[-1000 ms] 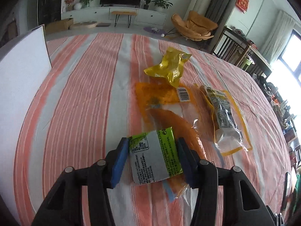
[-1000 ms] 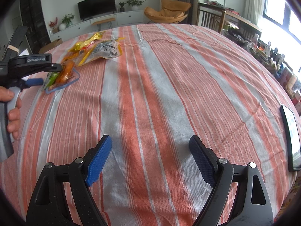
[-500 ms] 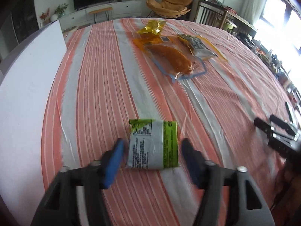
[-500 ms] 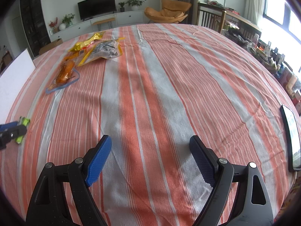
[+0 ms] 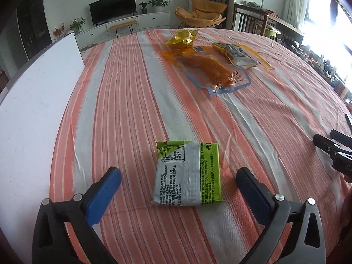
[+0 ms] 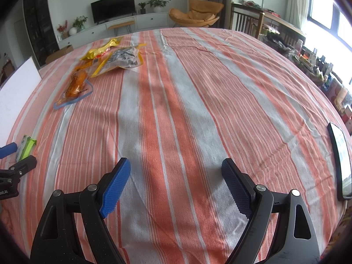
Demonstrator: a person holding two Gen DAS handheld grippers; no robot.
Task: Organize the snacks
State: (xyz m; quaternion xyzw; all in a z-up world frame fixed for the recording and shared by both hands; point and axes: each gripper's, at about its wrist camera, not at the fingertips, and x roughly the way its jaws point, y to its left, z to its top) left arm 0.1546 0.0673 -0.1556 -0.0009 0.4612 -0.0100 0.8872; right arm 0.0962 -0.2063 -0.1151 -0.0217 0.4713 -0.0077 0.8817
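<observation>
Desk [image 5: 136, 101]: large, covered by a cloth in orange, white and grey stripes; it carries every snack in view.
White board [image 5: 33, 114]: stands along the desk's left edge in the left wrist view, upright on its long side.
Left gripper [image 5: 179, 183]: hangs low over the near part of the desk, pointing steeply down; its blue-padded fingers [image 5: 103, 194] are spreading wider at this moment, with the green packet lying between them and neither pad touching it.
Right gripper [image 6: 176, 186]: hovers over bare striped cloth, fingers [image 6: 115, 183] standing well apart with nothing between them.
Orange snack bag [image 5: 211, 70]: clear pouch with a blue border and an orange piece inside, lying flat toward the far side of the desk, well apart from the green packet.
Grey-and-yellow snack bag [image 5: 238, 55]: lies just right of the orange snack bag in the left wrist view, their edges overlapping.
Yellow foil packet [image 5: 183, 37]: crumpled, farthest of the group, touching the far end of the orange snack bag.
Green packet [image 5: 189, 173]: flat, silver and lime green, printed side up, resting on the cloth near the desk's front edge; the right wrist view shows it at far left beside the left gripper's tips.
Phone [image 6: 340, 160]: dark slab lying at the desk's right edge in the right wrist view.
</observation>
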